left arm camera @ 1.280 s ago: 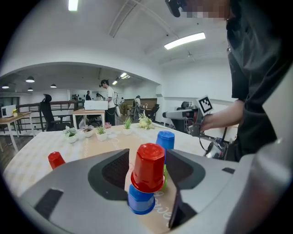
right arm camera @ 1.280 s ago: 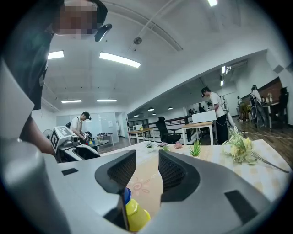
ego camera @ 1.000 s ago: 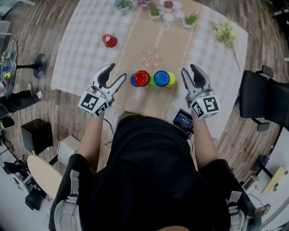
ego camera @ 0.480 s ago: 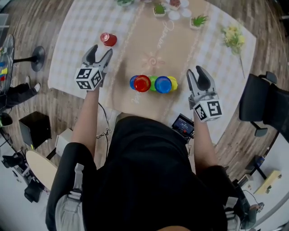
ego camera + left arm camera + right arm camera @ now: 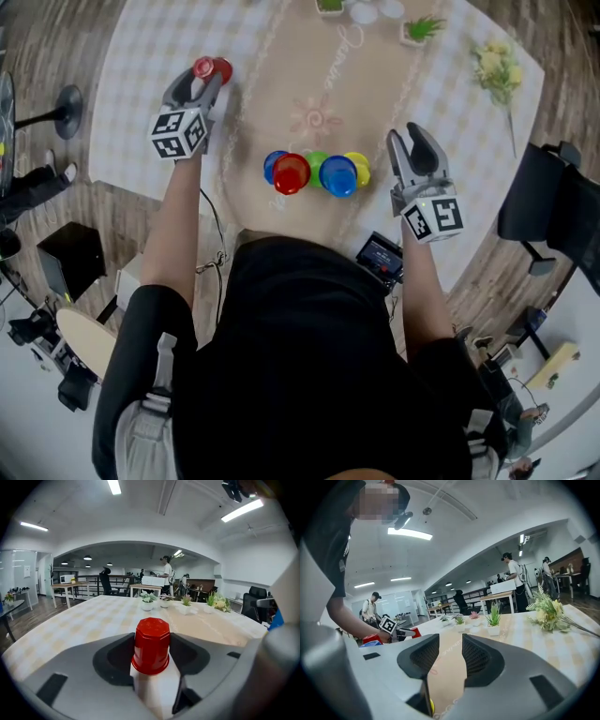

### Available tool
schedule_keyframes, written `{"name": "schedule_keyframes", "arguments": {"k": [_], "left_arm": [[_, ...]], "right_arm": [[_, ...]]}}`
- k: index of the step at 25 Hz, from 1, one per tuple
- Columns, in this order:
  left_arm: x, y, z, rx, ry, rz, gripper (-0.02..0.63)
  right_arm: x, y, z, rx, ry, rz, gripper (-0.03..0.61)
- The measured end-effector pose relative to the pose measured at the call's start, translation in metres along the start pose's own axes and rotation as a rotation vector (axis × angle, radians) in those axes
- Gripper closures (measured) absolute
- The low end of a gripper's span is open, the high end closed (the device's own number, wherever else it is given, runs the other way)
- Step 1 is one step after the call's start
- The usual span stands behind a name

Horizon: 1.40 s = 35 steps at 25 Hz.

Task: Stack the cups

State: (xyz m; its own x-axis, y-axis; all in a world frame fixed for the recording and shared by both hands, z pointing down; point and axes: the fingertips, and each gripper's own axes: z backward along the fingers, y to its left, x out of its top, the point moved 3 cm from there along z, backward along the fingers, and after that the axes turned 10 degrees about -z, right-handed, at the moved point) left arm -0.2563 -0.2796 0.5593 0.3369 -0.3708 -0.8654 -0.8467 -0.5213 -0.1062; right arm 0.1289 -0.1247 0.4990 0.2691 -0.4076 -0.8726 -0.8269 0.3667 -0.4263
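Left gripper view: the upside-down red cup (image 5: 151, 645) stands on the worktop (image 5: 93, 620), right between the left gripper (image 5: 152, 638) jaws, which just closed in and now touch its sides (snug fit). The right gripper (image 5: 408, 134) has its jaws apart and empty, just beside the cluster of cups (image 5: 319, 173).

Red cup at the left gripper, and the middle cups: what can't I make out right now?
- Head view: the left gripper, its jaws just closed onto the red cup, covers that cup's near side.
- Head view: green cup and yellow cup show only slivers among the middle cups; nesting unclear.
- Right gripper view: the right gripper blocks most of those cups with its own body.
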Motion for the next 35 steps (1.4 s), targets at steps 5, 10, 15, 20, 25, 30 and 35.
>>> {"name": "schedule_keyframes", "arguments": {"k": [5,10,15,20,25,30,35], "left_arm": [[0.022,-0.004,0.012,-0.019,-0.054,-0.007,0.390],[0.079,-0.032,0.052,-0.106,-0.160,-0.056,0.391],[0.123,-0.095,0.100,-0.255,-0.216,-0.119,0.393],[0.142,-0.161,0.139,-0.411,-0.228,-0.200,0.394],[0.146,-0.210,0.163,-0.506,-0.209,-0.273,0.394],[0.132,-0.242,0.172,-0.567,-0.161,-0.354,0.394],[0.121,-0.258,0.170,-0.594,-0.123,-0.407,0.394]], "right_arm": [[0.008,0.001,0.005,-0.004,-0.032,0.007,0.417],[0.020,0.014,0.020,0.009,-0.083,0.030,0.422],[0.022,0.032,0.040,0.020,-0.107,0.037,0.423],[0.021,0.045,0.057,0.024,-0.119,0.035,0.425],[0.024,0.052,0.068,0.030,-0.127,0.049,0.425],[0.026,0.060,0.075,0.038,-0.133,0.062,0.426],[0.021,0.062,0.078,0.044,-0.124,0.062,0.426]]}}
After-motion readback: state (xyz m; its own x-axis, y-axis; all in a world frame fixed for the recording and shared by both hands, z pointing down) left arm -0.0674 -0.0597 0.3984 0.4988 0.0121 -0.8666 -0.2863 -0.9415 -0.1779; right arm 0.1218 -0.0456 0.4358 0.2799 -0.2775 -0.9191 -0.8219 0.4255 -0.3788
